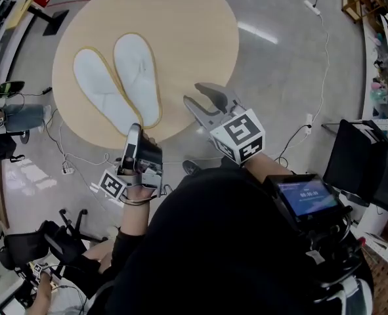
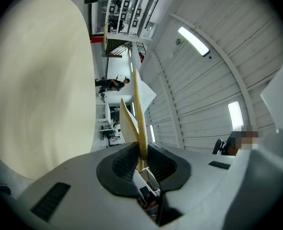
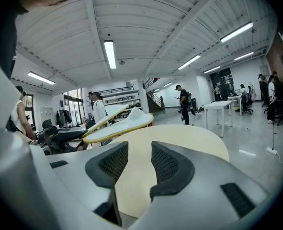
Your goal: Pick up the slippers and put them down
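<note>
Left gripper (image 1: 135,132) clamped on slippers' (image 1: 138,71) heels, held above table (image 1: 194,38); right gripper (image 1: 204,98) agape, empty. Next, likely: lower onto table, release.

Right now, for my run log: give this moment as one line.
left claw: shut on two flat white tan-edged slippers | right claw: open, empty | slippers: raised over round beige table

Round wooden table (image 1: 200,31) on glossy grey floor (image 1: 292,64), ceiling striplights (image 3: 110,54) overhead.
</note>
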